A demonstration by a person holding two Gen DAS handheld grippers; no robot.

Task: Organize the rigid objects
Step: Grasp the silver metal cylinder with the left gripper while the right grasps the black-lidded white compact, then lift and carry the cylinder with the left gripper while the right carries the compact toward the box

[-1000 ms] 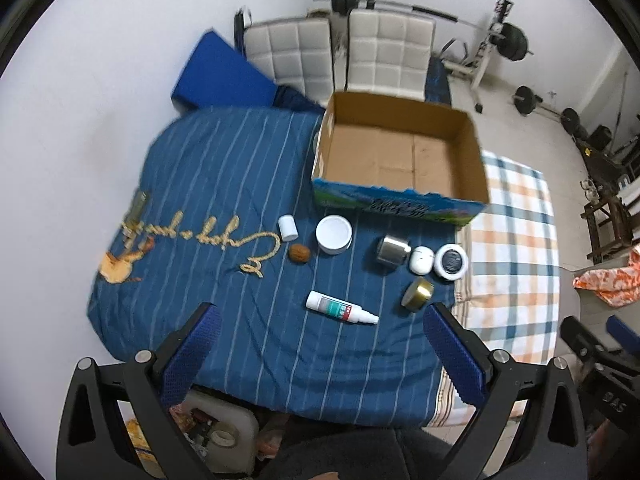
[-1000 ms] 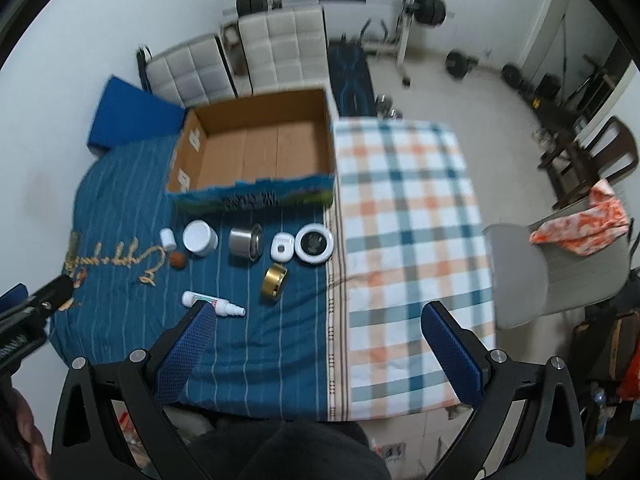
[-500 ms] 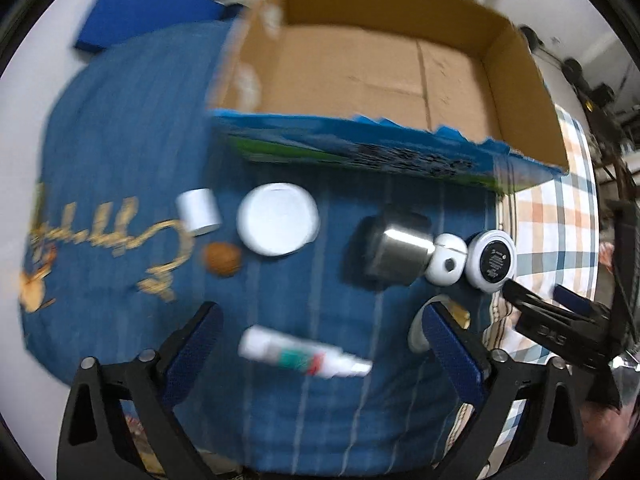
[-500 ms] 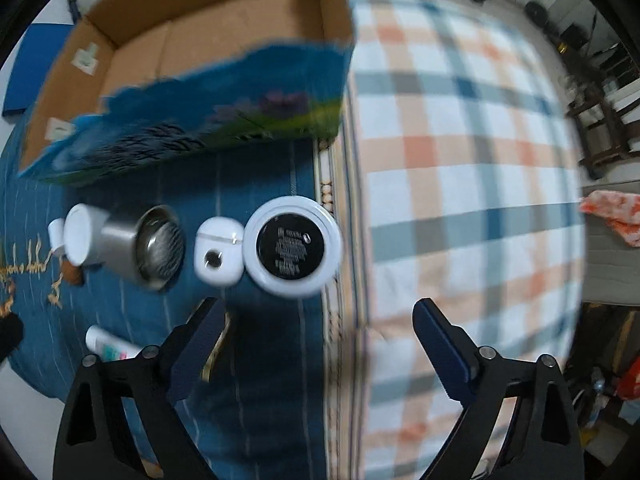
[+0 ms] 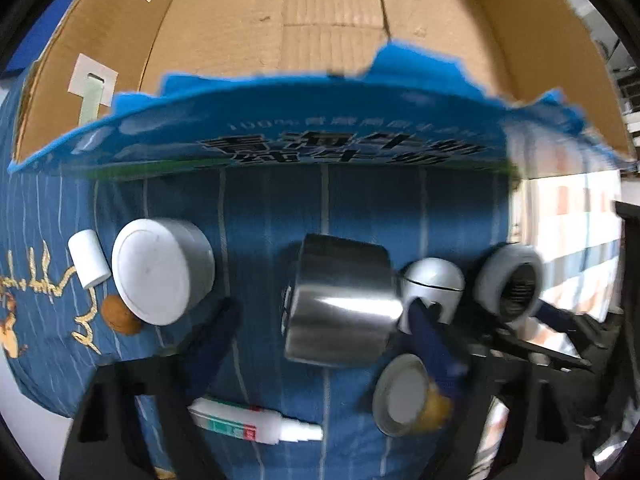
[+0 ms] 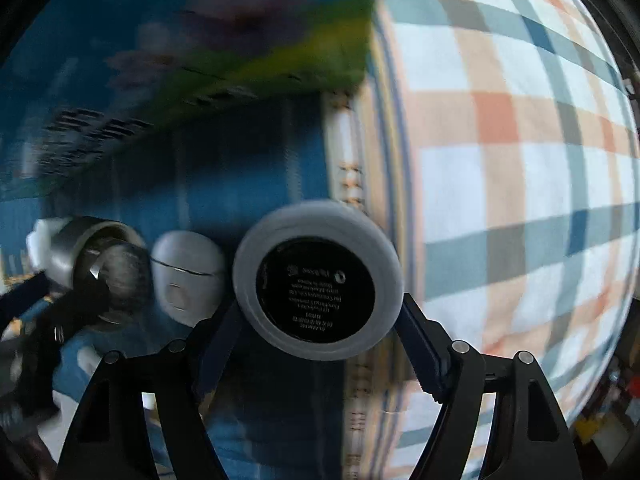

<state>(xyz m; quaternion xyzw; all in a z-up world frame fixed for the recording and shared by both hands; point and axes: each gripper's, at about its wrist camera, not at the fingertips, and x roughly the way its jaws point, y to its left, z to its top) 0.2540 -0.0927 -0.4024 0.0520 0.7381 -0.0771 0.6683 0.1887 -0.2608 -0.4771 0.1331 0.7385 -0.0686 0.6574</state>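
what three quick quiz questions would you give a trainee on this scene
1. True or false: the steel cup stands upright.
2. What sits between the cup and the black-faced white jar? A earbud case B spoon C phone
3. What colour is the cloth under the cup?
Key: 1 false, it lies on its side; 2 A; 3 blue, with pale stripes.

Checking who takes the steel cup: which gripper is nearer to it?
Left. The left gripper straddles the steel cup; the right gripper brackets the white disc, two items away.
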